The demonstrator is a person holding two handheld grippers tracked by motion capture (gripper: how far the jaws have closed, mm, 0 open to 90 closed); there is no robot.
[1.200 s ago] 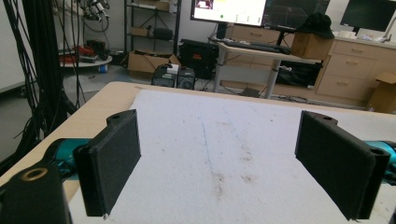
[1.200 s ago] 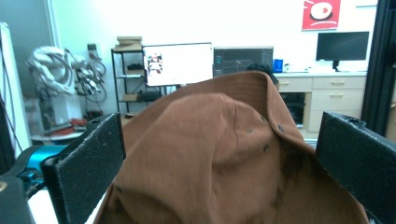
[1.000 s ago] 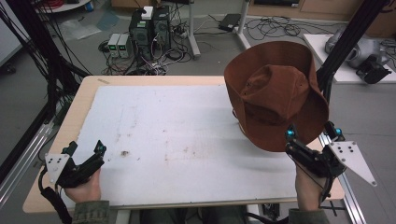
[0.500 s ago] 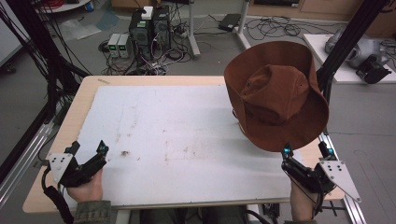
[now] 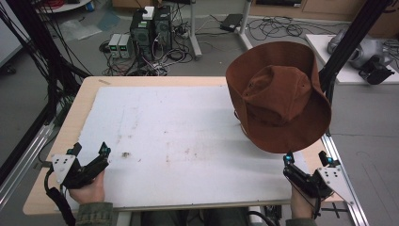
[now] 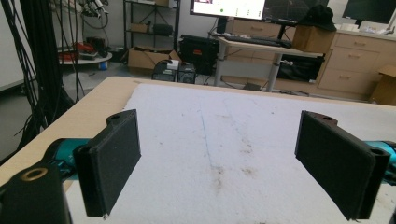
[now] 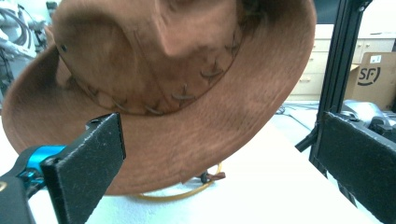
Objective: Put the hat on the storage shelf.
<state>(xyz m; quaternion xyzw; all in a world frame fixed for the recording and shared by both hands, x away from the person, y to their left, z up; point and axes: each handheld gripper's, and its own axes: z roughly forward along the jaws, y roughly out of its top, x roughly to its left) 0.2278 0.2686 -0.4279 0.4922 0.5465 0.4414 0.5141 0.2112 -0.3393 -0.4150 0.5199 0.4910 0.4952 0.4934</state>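
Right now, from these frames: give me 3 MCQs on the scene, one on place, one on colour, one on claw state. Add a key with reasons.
1. Where is the hat on the table?
A. far right part
B. near left corner
C. centre of the white mat

2. What colour is the hat?
A. black
B. brown
C. white

3. What state is the right claw in?
A. shut on the hat brim
B. shut on nothing
C. open, holding nothing

Key:
1 A: in the high view the hat sits at the table's far right, beyond the right claw, with its brim out past the right edge.
2 B: the suede looks brown in both the high view and the right gripper view.
3 C: the right gripper view shows the jaws spread wide, with the hat beyond them and nothing between.
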